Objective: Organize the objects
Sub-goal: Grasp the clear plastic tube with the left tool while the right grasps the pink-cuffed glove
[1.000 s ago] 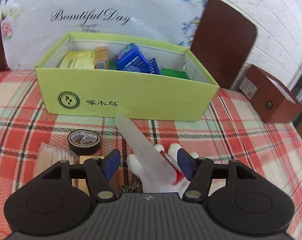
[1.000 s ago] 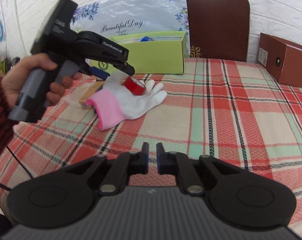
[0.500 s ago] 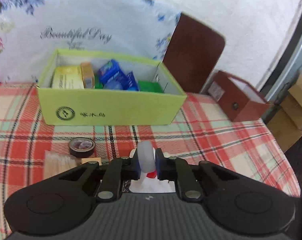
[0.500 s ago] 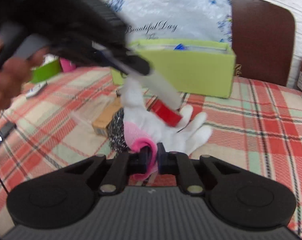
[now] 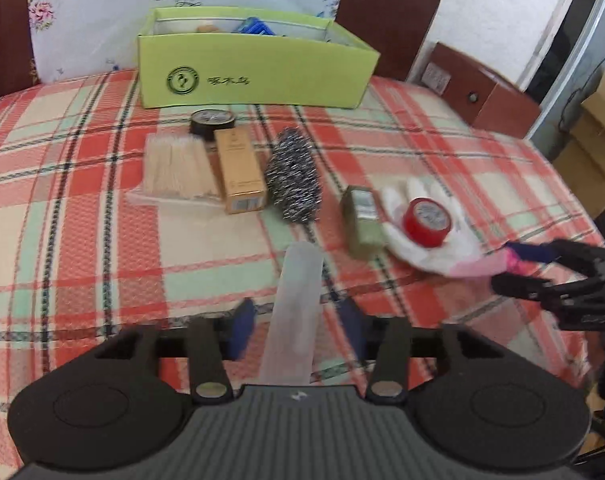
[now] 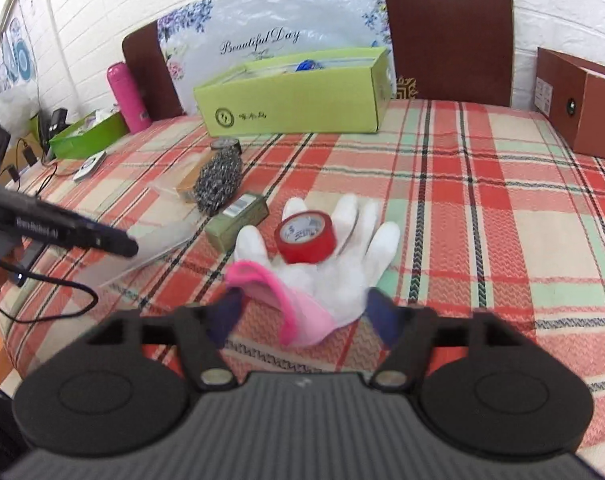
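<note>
Left claw (image 5: 298,322) angled down, jaws just spread, translucent tube (image 5: 296,312) loose between them. Right claw (image 6: 302,314) spread around the pink cuff of one white glove (image 6: 334,264). One red tape roll (image 6: 305,237) on glove; one green box (image 6: 294,94) beyond.

A red tape roll (image 6: 305,237) lies on a white glove (image 6: 342,264) with a pink cuff, on a red, green and cream plaid tablecloth (image 6: 482,216) near a lime-green box (image 6: 294,108).
</note>
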